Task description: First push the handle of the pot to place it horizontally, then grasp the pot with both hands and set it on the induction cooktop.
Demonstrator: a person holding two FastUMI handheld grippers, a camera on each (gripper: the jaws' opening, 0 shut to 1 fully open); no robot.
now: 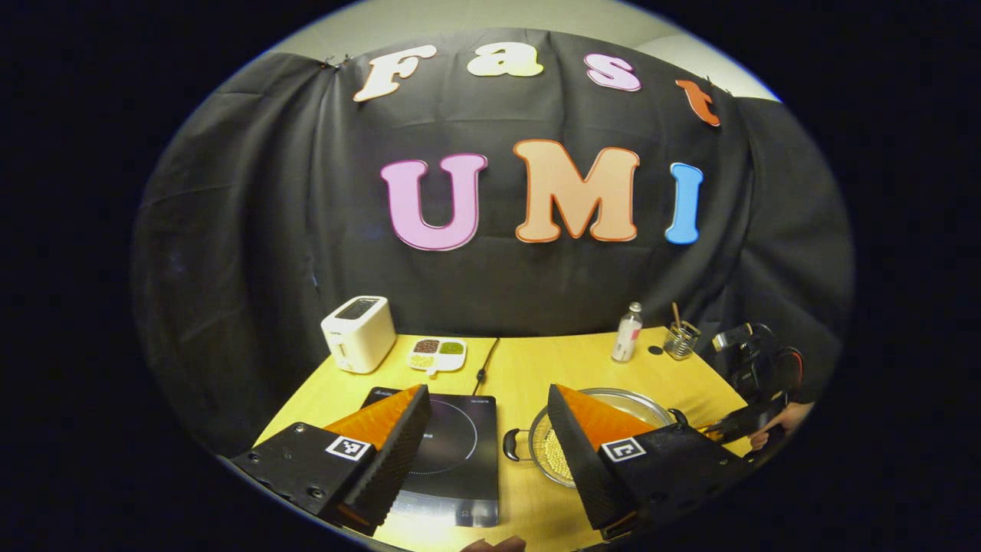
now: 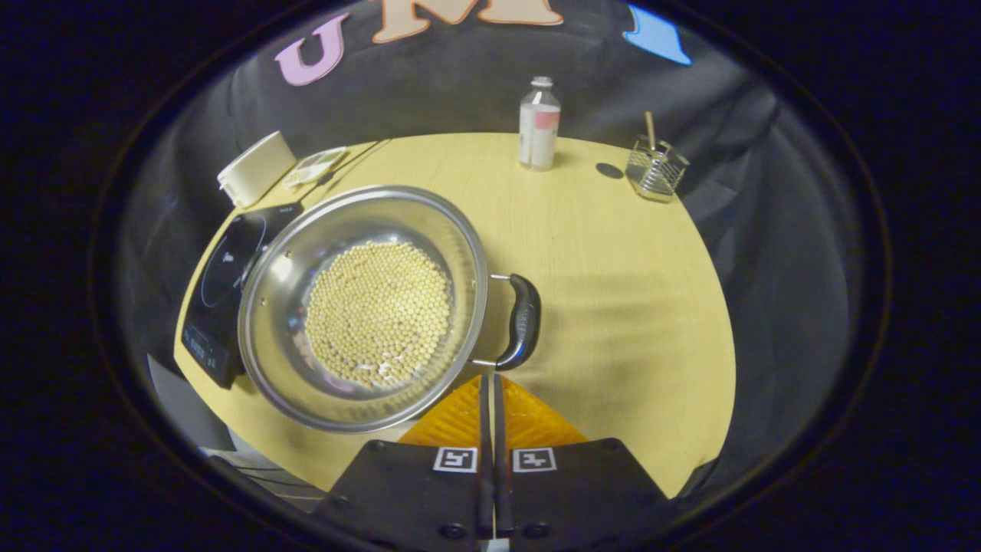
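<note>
Right tool (image 2: 490, 383) pressed together, tips just short of pot (image 2: 364, 307) handle (image 2: 523, 322). Left tool (image 1: 487, 429) spread wide, its right finger hiding part of the pot. Induction cooktop (image 1: 452, 445) left of pot, near edge cut off. Open surface (image 2: 613, 268) right; bottle (image 2: 539, 123) far.

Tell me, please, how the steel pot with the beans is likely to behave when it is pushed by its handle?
The pot looks rigid metal, so it will probably slide or pivot on the smooth table rather than flex. The loose beans may shift if jolted. Its wide base suggests little risk of tipping.
</note>
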